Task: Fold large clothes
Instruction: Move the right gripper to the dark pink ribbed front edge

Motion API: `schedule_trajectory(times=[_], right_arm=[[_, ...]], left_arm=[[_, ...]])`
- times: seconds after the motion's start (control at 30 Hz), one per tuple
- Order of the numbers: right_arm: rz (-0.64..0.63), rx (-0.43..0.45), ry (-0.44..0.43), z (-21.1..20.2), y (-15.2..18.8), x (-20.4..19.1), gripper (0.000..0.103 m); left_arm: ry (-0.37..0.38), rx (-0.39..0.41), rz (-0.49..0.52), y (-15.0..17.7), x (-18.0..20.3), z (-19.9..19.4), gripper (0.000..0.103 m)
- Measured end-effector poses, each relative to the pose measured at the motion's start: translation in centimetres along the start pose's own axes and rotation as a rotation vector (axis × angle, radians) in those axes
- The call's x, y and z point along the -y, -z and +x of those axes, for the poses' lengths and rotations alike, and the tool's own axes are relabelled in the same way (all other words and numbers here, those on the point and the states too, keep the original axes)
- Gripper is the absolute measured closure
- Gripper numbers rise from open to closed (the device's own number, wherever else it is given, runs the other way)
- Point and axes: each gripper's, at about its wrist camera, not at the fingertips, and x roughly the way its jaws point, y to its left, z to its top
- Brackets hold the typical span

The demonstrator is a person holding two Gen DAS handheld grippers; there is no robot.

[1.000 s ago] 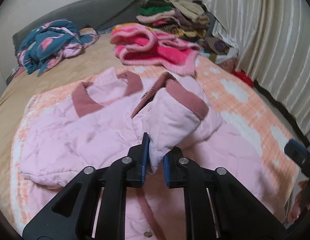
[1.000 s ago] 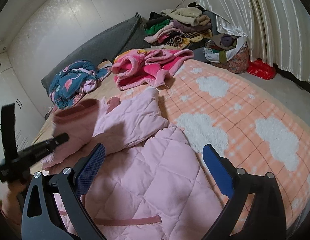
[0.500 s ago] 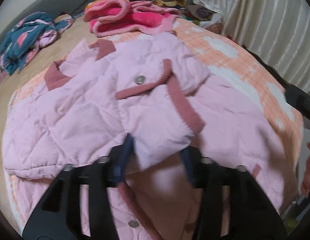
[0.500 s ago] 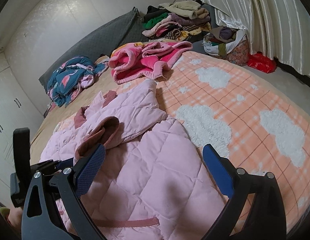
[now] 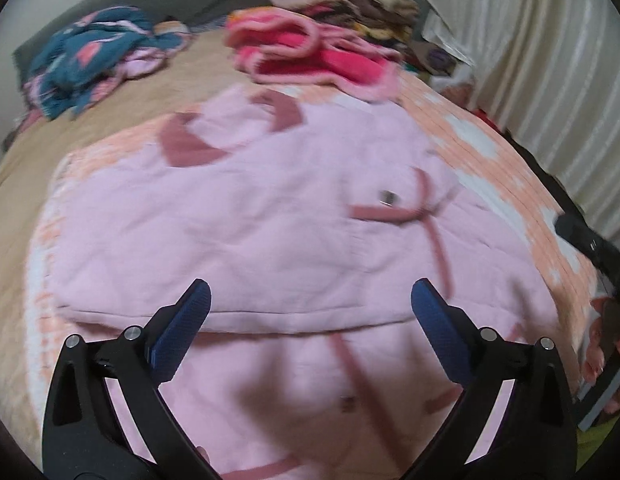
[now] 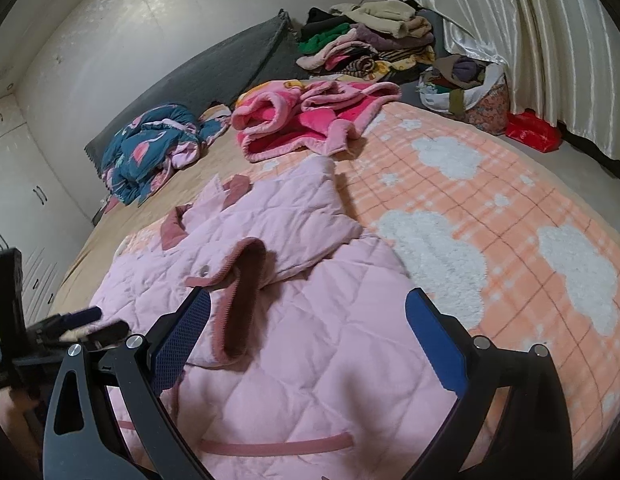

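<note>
Pink quilted jacket lies flat on the orange cloud blanket on the bed, one sleeve folded across its front, left gripper and right gripper both spread wide, holding nothing above it.

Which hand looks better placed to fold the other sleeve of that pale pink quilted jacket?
Probably the right. The right tool hangs open over the pale pink quilted jacket on its unfolded side by the peach cloud blanket. The left tool, also open, sits over the sleeve already folded across.
</note>
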Motion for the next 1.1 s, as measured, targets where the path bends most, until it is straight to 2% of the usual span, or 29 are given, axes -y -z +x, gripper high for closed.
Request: schedule_trajectory(times=[0.33,0.6,0.7,0.87,1.1], right_arm=[[-0.052,-0.048,-0.057,2.0,0.3,-4.2,0.006],[-0.082,-0.108,-0.078,5.3,1.4,-7.1,0.006],[-0.099,-0.142,-0.091,6.8,2.1,-8.2,0.006],[-0.093,-0.168,-0.094,8.4,2.9,-8.9,0.006],[-0.028,-0.196,-0.095,10.2,3.3,-7.8,0.006]], left_arm=[[-0.177,0.051,-0.063,-0.1,-6.5,-1.8,0.009],[-0.226,0.055,-0.084,0.8,-9.9,-2.0,0.009],[-0.285,0.071,-0.109,1.0,-11.6,-2.0,0.009],[-0.250,0.071,-0.204,1.3,-13.8,-1.9,0.009],[-0.247,0.072,-0.193,1.6,-13.8,-1.6,0.009]])
